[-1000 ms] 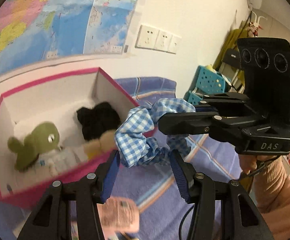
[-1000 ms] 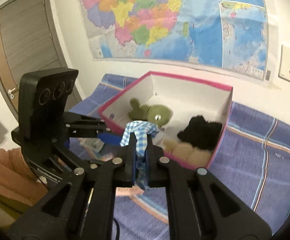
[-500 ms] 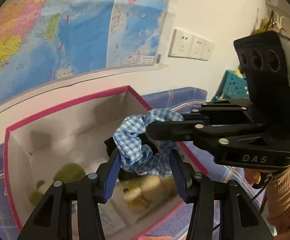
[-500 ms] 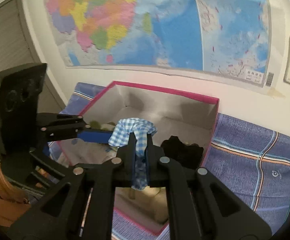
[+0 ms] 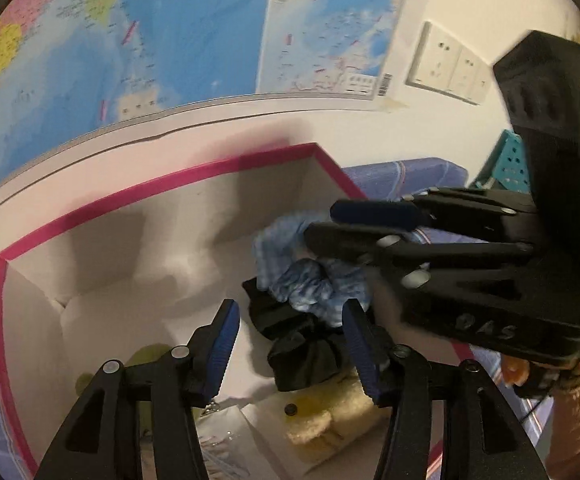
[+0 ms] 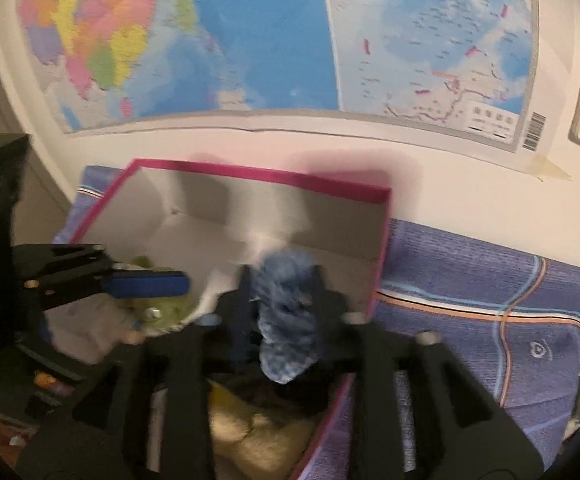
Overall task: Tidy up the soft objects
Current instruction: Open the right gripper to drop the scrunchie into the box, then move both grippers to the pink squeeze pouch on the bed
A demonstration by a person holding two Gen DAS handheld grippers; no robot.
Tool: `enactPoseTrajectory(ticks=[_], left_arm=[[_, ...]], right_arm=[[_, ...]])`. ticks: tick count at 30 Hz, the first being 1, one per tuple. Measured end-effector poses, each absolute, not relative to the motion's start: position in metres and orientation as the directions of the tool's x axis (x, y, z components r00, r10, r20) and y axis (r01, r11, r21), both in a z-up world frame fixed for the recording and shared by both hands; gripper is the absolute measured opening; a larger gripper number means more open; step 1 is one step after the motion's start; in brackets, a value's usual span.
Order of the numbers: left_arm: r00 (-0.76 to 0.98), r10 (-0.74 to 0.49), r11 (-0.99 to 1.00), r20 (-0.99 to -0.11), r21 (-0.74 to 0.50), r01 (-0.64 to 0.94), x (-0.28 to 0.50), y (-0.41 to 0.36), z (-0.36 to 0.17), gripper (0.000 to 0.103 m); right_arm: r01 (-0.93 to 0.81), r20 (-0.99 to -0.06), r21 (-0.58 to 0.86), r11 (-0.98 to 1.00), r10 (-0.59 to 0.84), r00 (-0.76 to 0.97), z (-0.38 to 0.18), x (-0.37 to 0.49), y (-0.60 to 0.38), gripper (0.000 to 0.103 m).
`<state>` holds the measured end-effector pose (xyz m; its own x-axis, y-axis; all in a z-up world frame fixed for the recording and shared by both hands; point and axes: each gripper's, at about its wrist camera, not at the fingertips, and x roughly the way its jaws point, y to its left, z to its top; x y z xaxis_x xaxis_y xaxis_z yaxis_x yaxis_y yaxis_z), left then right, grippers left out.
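Right claw (image 6: 279,292) sits spread around the blue scrunchie (image 6: 287,320), right over the box's (image 5: 161,178) right corner so it lands inside. Left claw (image 5: 290,344) is wide, holding nothing.

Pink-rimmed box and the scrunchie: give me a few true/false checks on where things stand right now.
1. The blue checked scrunchie is over the open pink-rimmed box. True.
2. The left claw grips the scrunchie. False: it is open and holds nothing; the scrunchie sits between the right claw's fingers.
3. A black fabric item lies in the box under the scrunchie. True.
4. The box holds nothing else. False: a green plush and a yellow plush are also inside.
5. The box stands on bare wood. False: it stands on a blue striped cloth.
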<state>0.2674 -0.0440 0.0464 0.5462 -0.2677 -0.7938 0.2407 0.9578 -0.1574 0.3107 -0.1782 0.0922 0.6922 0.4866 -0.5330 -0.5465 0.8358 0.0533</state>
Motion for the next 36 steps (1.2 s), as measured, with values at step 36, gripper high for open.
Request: enactPoseTrajectory(ticks=[36], left_arm=[[0.721, -0.172, 0.98, -0.672, -0.189, 0.057, 0.072, 0.073, 0.054, 0.063]], right_arm=[[-0.795, -0.461, 0.186, 0.578, 0.766, 0.449, 0.031, 0.115, -0.177, 0.053]])
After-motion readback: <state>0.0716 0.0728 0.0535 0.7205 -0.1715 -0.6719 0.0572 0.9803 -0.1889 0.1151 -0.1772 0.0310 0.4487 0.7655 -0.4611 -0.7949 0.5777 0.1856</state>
